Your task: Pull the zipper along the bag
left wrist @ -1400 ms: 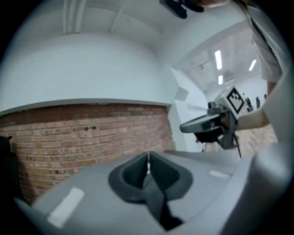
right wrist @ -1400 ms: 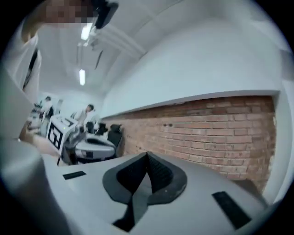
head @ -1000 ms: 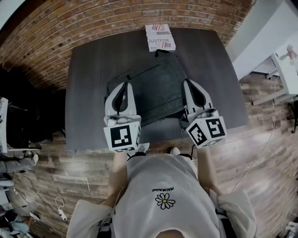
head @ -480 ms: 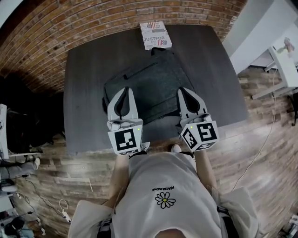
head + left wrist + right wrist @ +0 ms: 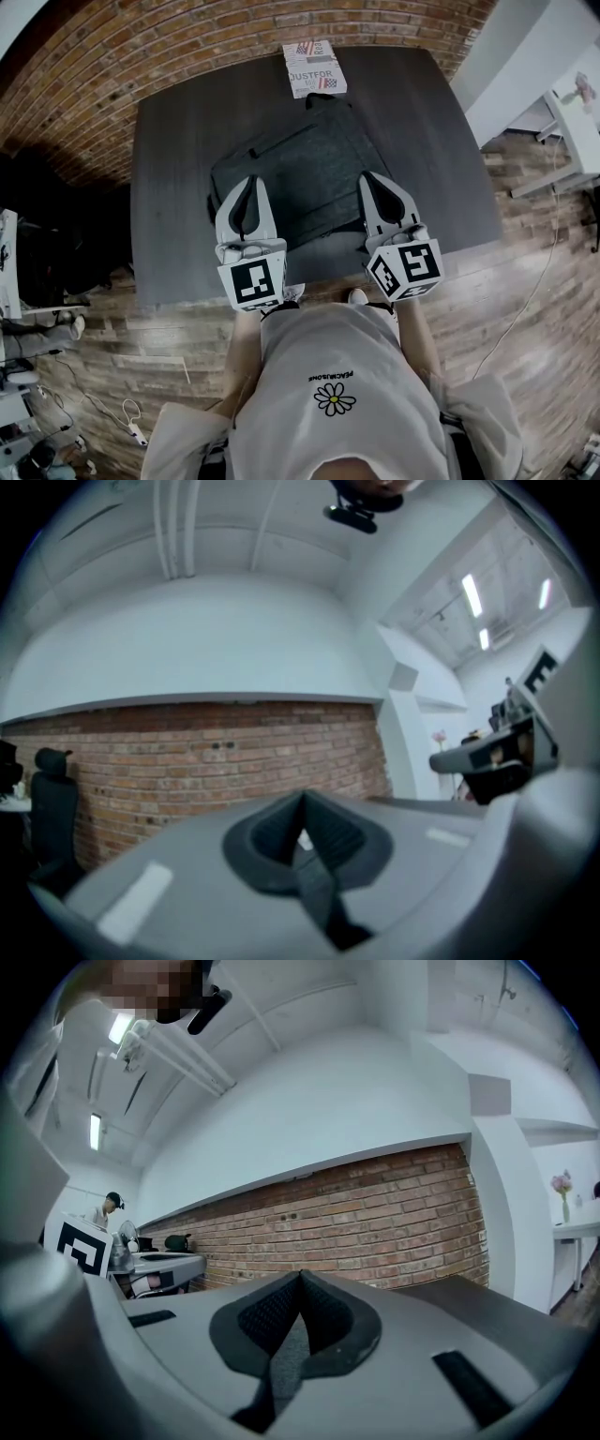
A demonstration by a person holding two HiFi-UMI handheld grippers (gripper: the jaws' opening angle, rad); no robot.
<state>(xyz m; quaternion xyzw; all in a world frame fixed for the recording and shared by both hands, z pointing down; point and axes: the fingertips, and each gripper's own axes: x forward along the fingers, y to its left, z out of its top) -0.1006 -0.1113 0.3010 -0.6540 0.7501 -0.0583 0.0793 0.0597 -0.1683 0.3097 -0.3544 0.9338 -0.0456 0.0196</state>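
A dark grey bag lies flat in the middle of the dark table, with a zip seam running slantwise across its top face. My left gripper hovers over the bag's near left corner, and my right gripper over its near right edge. Both are shut and hold nothing. In the left gripper view the jaws meet and point up at a brick wall. The right gripper view shows the same for its jaws. The zipper pull is too small to make out.
A white printed box rests at the table's far edge, just beyond the bag. A brick wall runs behind the table. A white desk stands at the right, and dark furniture at the left on the wooden floor.
Both grippers have drawn back slightly toward the near edge of the bag. Their jaws have stayed shut and the bag has not moved.
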